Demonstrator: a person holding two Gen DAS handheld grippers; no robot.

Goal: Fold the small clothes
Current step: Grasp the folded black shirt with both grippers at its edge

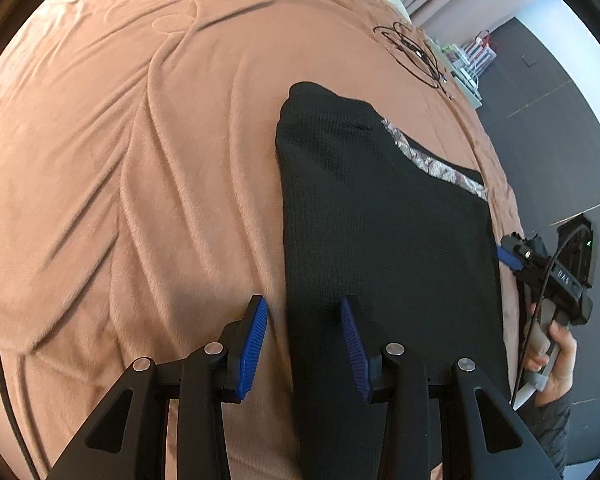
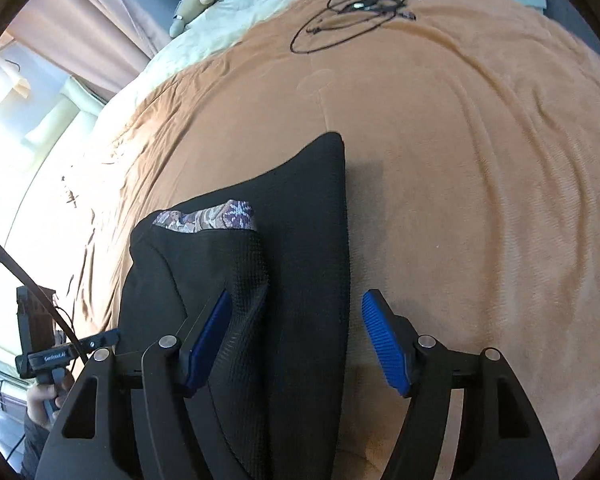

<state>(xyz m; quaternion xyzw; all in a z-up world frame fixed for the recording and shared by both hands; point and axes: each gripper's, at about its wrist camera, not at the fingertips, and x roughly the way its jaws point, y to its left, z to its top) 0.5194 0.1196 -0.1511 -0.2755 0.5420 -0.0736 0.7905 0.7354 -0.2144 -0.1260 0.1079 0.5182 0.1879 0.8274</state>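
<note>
1. We're in a bedroom at home: a wide bed fills both views, spread with a plush brown blanket point(image 2: 440, 152).
2. At the far end, cream bedding point(image 2: 204, 36) with a printed pattern, and a stuffed toy point(image 2: 196, 0) propped on it.
3. Pinkish curtains point(image 2: 96, 36) hang beside the bed, daylight pouring in next to them.
4. A loose coil of black cable point(image 2: 352, 16) lies on the blanket.
5. Beyond the bed's edge, dark grey floor point(image 1: 540, 92) and a small rack of household bits point(image 1: 474, 60).
</note>
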